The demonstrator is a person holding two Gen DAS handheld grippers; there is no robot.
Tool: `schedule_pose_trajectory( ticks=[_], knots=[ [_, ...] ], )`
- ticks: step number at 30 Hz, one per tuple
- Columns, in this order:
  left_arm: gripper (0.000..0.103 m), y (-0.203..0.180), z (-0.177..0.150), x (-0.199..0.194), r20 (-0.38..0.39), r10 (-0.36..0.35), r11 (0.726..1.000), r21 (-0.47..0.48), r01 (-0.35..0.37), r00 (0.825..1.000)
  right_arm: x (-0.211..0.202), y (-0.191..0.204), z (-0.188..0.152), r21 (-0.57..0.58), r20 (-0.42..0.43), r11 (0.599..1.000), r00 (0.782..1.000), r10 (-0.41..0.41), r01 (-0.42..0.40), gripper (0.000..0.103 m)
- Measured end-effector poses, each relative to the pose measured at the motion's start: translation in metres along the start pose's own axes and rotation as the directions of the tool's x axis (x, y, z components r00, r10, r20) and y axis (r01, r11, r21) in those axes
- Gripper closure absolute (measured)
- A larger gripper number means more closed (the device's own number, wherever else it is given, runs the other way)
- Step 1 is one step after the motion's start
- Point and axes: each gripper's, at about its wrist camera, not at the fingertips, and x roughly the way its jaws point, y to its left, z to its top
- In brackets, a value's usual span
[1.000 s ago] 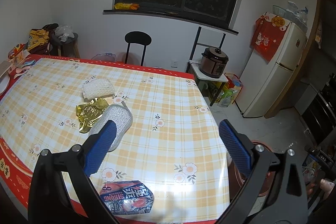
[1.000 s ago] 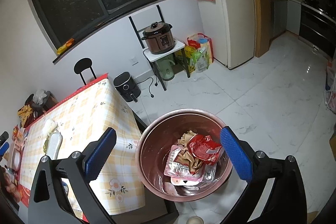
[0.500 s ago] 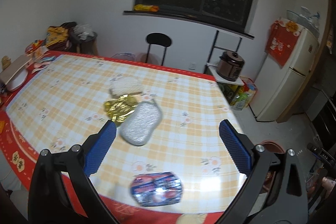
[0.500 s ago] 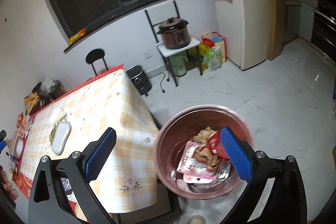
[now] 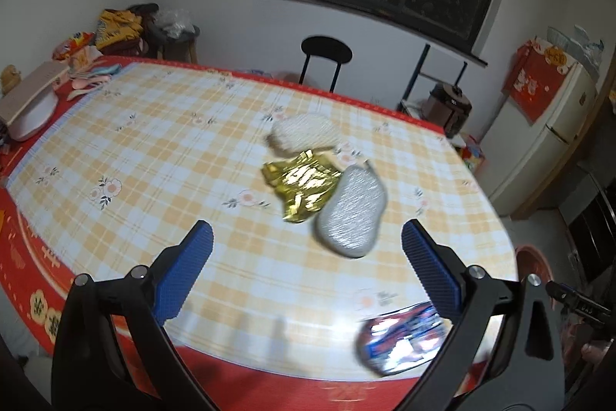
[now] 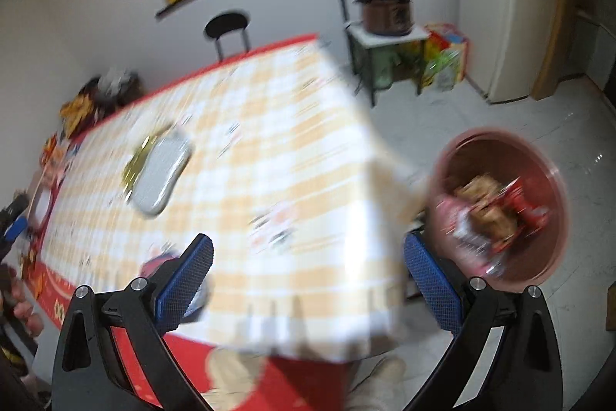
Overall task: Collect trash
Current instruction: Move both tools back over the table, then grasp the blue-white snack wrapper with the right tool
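On the checked tablecloth [image 5: 173, 156] lie a crumpled gold wrapper [image 5: 302, 185], a grey oval pad [image 5: 352, 210] beside it, a white textured pad [image 5: 304, 133] behind, and a blue-and-red snack packet [image 5: 402, 339] at the near right edge. My left gripper [image 5: 306, 270] hovers open over the near table, empty. My right gripper [image 6: 308, 280] is open and empty above the table's near right corner; the view is blurred. The reddish bin [image 6: 500, 207] with wrappers inside stands on the floor to its right. The gold wrapper [image 6: 136, 160] and grey pad [image 6: 161, 176] lie far left.
A black chair [image 5: 325, 58] stands behind the table. A rice cooker [image 6: 387, 10] sits on a small stand, a fridge [image 6: 531, 6] beyond it. A white dish [image 5: 32, 114] and clutter occupy the table's far left end. White tiled floor [image 6: 539, 110] spreads right.
My left gripper swung left, so the trash items shifted right in its view. My right gripper swung left from above the bin to over the table corner. Both stayed open.
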Motion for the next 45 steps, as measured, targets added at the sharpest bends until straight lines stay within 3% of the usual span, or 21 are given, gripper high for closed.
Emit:
schedule_pose_trajectory(
  ticks=[5,9,15,21,30,31,33,36,41,45],
  knots=[
    [0.006,0.041,-0.001,0.031,-0.084,-0.052,0.996,0.070,0.058,0.995,0.037,0.074,-0.037,0.022,-0.106,1.000,0.994,0.005,-0.003,0.006],
    [0.006,0.062,0.003,0.052,-0.130,-0.081,0.987,0.127,0.098,0.988,0.049,0.106,-0.064,0.067,-0.159,0.998,0.987,0.032,-0.022,0.013],
    [0.006,0.076,0.004,0.075,-0.174,-0.134,0.980,0.125,0.157,0.976,0.065,0.118,-0.091,0.198,-0.224,0.979,0.970,0.096,-0.051,0.024],
    [0.006,0.079,0.004,0.084,-0.203,-0.174,0.973,0.113,0.199,0.964,0.084,0.119,-0.086,0.320,-0.228,0.944,0.961,0.157,-0.078,0.033],
    [0.006,0.088,0.005,0.095,-0.234,-0.169,0.974,0.107,0.198,0.957,0.111,0.111,-0.071,0.444,-0.213,0.896,0.967,0.140,-0.032,0.035],
    [0.006,0.089,0.006,0.096,-0.236,-0.170,0.974,0.105,0.199,0.957,0.112,0.110,-0.069,0.442,-0.205,0.896,0.969,0.141,-0.037,0.038],
    [0.006,0.088,0.007,0.098,-0.238,-0.177,0.973,0.102,0.206,0.955,0.115,0.110,-0.067,0.436,-0.210,0.899,0.969,0.132,-0.027,0.062],
    [0.006,0.086,0.010,0.102,-0.241,-0.183,0.971,0.107,0.214,0.953,0.113,0.110,-0.063,0.441,-0.186,0.896,0.972,0.145,-0.050,0.079],
    [0.007,0.077,0.017,0.110,-0.253,-0.217,0.960,0.119,0.253,0.943,0.095,0.113,-0.045,0.412,-0.098,0.904,0.981,0.170,-0.116,0.095],
    [0.016,0.062,0.022,0.118,-0.294,-0.322,0.925,0.107,0.366,0.900,0.075,0.115,-0.027,0.363,-0.021,0.922,0.988,0.156,-0.137,0.098]
  ],
)
